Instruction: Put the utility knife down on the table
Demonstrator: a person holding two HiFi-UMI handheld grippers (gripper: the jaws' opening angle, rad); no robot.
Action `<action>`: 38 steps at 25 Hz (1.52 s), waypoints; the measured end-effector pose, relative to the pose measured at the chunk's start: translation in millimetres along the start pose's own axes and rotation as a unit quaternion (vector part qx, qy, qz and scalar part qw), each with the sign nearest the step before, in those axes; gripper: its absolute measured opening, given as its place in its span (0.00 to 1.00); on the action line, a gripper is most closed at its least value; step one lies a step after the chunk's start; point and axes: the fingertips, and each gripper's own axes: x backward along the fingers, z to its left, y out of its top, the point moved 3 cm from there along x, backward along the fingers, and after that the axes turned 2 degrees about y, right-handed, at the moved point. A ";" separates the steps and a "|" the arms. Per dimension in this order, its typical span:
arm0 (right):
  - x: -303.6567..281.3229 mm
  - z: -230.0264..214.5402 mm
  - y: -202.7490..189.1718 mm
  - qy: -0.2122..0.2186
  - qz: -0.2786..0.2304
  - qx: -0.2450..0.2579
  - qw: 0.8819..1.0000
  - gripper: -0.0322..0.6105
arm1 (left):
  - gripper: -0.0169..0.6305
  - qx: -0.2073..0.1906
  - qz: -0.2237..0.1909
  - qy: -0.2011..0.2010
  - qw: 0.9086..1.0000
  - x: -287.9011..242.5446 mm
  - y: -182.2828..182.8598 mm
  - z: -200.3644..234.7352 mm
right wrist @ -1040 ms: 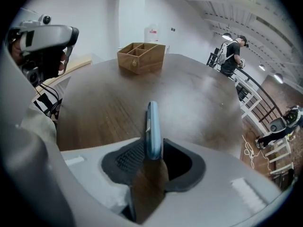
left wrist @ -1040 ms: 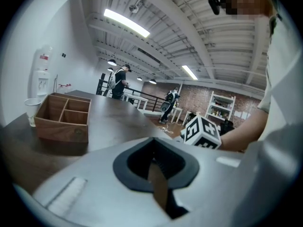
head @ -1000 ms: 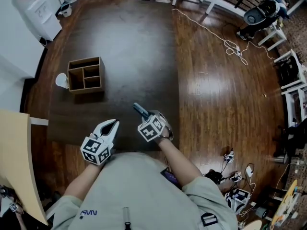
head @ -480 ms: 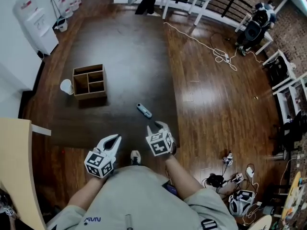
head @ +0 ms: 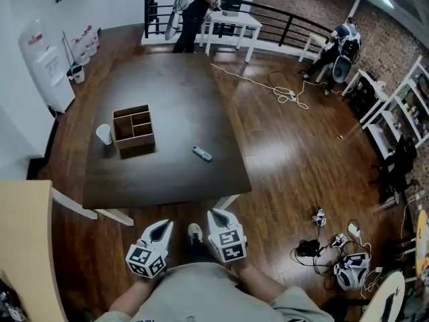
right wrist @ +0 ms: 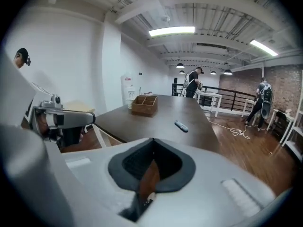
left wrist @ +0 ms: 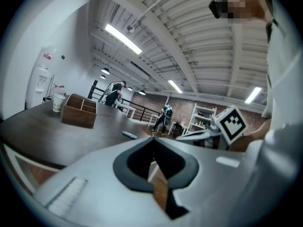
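Note:
The utility knife (head: pixel 202 153) is a small blue-grey bar lying flat on the dark table (head: pixel 174 86), near its right front part, with nothing touching it. It also shows as the knife (left wrist: pixel 129 135) in the left gripper view and the knife (right wrist: pixel 181 126) in the right gripper view. Both grippers hang off the table's front edge, close to the person's body. My left gripper (head: pixel 165 226) is shut and empty. The jaws of my right gripper (head: pixel 216 214) are closing to shut, with nothing between them.
A wooden divided box (head: pixel 134 131) and a white cup (head: pixel 104 134) stand at the table's left. Wood floor surrounds the table, with cables (head: pixel 281 86) at the right. People, white tables and a black railing (head: pixel 268 25) are at the far end.
The right gripper let go of the knife, which stays on the table, and its jaws closed. Both grippers drew back off the table toward the body, and the head view backed away.

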 end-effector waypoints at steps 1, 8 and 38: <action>13.9 11.6 -2.9 0.003 -0.004 -0.005 1.000 0.05 | 0.03 0.002 -0.001 -0.003 1.000 11.8 -4.3 -6.3; 87.6 59.6 -12.3 0.001 -0.025 -0.009 1.000 0.05 | 0.03 -0.004 -0.031 -0.030 0.999 77.6 -7.9 -52.4; 392.2 -0.4 -130.5 -0.200 -0.170 -0.098 0.960 0.05 | 0.03 -0.107 -0.004 -0.281 0.954 67.9 -44.4 -359.0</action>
